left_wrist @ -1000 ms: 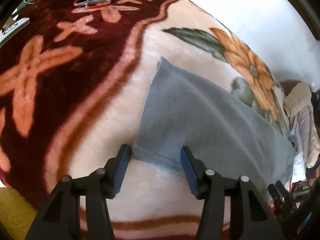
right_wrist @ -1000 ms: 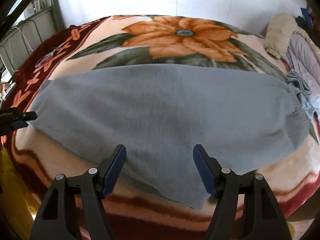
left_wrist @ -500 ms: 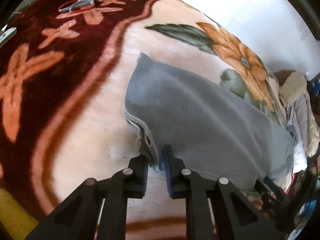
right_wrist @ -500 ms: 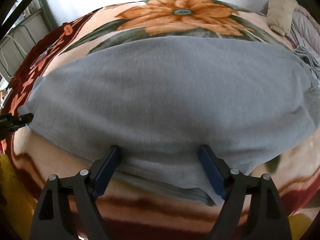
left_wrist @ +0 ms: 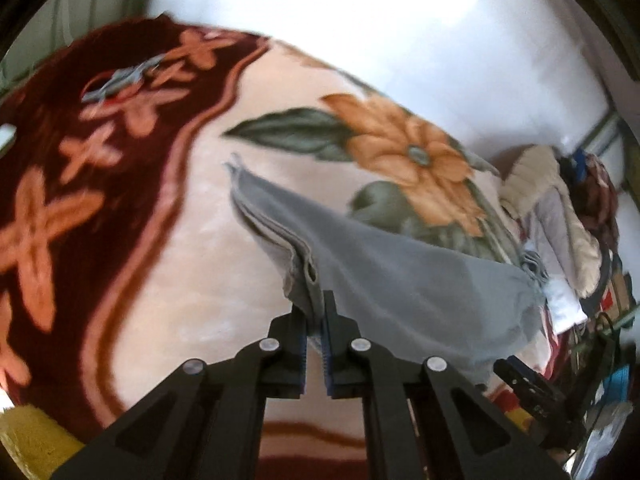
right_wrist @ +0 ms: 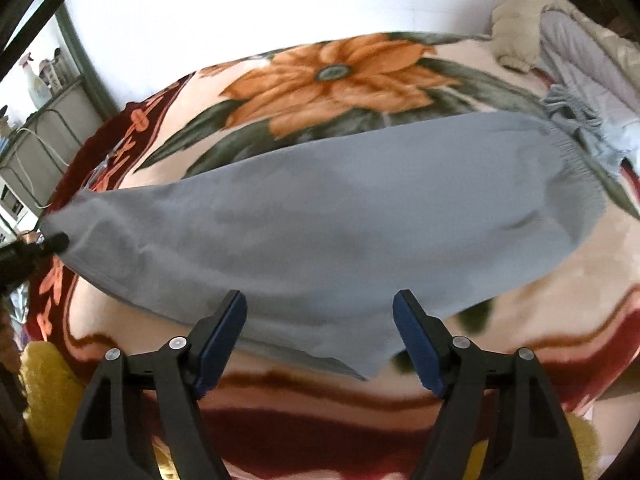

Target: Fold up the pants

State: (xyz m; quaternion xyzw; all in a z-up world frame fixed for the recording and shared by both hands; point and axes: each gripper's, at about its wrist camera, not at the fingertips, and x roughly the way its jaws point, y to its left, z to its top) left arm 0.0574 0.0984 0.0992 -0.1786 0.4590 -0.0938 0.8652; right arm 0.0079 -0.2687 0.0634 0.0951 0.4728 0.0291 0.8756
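left gripper (left_wrist: 316,320): fingers clamped on the leg-hem end of the grey pants (right_wrist: 320,232), hem raised off the blanket (left_wrist: 140,280)
right gripper (right_wrist: 320,336): fingers spread wide, gripping nothing; near long edge of pants lies between them, not pinched; they narrowed a little just now
pants: on the bed, long axis across the right wrist view, hem end at left by the left gripper, waistband (right_wrist: 576,160) toward the bed's right side
key relation: right gripper is nearer the mid-length edge, just ahead of its fingers
next (judgement): pinch that edge, then carry hem toward waistband
far: clothes pile (right_wrist: 560,40) at far right corner
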